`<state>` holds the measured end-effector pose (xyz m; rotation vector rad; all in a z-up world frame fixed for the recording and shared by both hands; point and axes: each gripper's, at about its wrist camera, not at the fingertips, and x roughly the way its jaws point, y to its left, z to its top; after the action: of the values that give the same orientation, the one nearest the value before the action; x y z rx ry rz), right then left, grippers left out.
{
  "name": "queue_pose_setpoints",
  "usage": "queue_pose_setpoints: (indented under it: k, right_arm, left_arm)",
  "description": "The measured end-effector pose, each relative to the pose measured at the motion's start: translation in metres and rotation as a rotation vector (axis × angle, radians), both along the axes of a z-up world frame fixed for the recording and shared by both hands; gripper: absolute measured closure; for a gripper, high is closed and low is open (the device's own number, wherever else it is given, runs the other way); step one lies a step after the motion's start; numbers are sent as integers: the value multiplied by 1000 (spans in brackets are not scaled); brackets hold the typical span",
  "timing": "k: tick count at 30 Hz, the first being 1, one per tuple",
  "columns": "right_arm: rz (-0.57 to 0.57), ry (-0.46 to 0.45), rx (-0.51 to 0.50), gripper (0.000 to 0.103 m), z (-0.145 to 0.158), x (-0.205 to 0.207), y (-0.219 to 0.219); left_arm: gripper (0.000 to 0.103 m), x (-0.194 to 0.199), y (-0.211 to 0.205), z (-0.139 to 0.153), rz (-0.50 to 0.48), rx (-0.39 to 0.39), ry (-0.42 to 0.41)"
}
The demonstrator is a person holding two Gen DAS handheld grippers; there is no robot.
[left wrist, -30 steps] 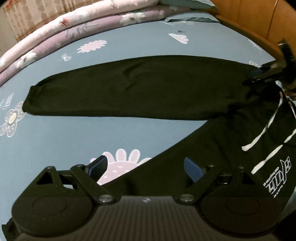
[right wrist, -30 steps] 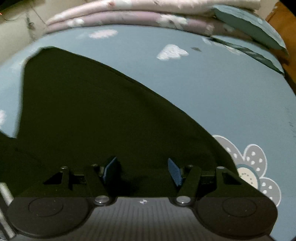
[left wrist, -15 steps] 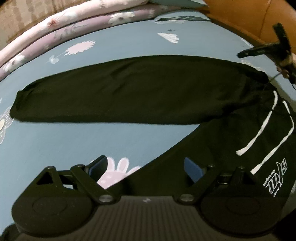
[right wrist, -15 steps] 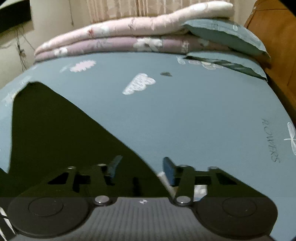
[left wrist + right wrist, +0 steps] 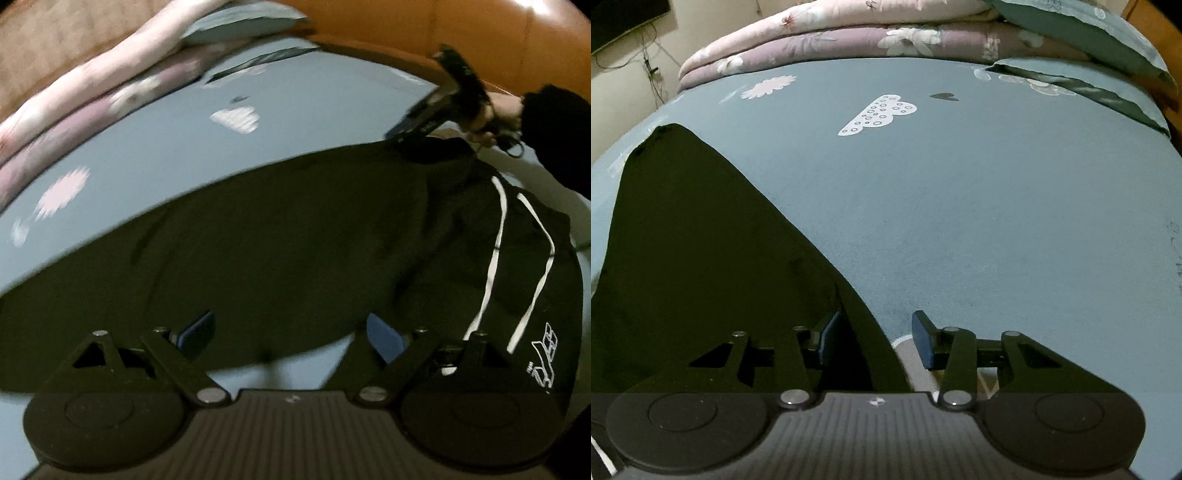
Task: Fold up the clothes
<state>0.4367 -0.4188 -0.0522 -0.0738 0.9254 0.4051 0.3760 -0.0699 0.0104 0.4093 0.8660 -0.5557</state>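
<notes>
Blue sheet [image 5: 960, 206] with printed flowers and clouds covers the bed under everything, and the black trousers [image 5: 280, 236] lie spread flat across it, unfolded, so I judge the fold has barely begun: at most a grip at the waist end, with every fold left to make. Along the far edge I see stacked quilts [image 5: 827, 33] and pillows [image 5: 1086, 26], with an orange headboard [image 5: 480, 37] behind; all sit well apart from the cloth, so nothing blocks a fold. White drawstrings [image 5: 495, 258] trail loose over the waist and, I judge, could snag or end up outside the fold. My left gripper [image 5: 288, 334] hangs over the near edge of a trouser leg with its jaws wide and nothing between the pads. My right gripper [image 5: 875, 338] sits at the trouser edge on the waist side; its jaws have just been closing to a middling gap, and a strip of black cloth runs up between them, touching the left pad while the right pad stands clear over the sheet, so I count no firm hold yet.
</notes>
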Motion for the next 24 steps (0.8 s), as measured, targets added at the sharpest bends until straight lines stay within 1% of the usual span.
queue_pose_setpoints:
  k: [3,5,7,11,12,13,16,18,20,24]
  right_arm:
    - [2,-17,-40,55,0,-5,9]
    - [-5,-23,-39,55,-1,-5,9]
    - [-20,-21,-18,54,-2,-5,6]
    - [-46,-23,4,53,-3,-5,3]
    - [-56,-24,1,53,-3,-5,4]
    - [-68,-27,-3,52,-3,-6,5]
    - [-107,-43,3,52,-4,-10,7]
    - [-133,-52,24,52,-5,-13,6]
    - [-153,-63,46,49,-7,-15,5]
    - [-157,-58,60,49,-6,-13,4]
  left_arm:
    - [14,28,-22,-3,-93,18,-29]
    - [15,52,-41,-5,-150,29,-49]
    - [19,76,-63,-8,-204,37,-71]
    - [35,120,-106,-17,-289,37,-82]
    - [43,131,-115,-21,-301,40,-81]
    - [48,142,-123,-26,-314,45,-74]
    - [55,172,-142,-40,-356,53,-50]
    - [56,188,-151,-47,-376,49,-26]
    - [56,201,-156,-53,-399,46,13]
    - [56,216,-159,-66,-399,73,58]
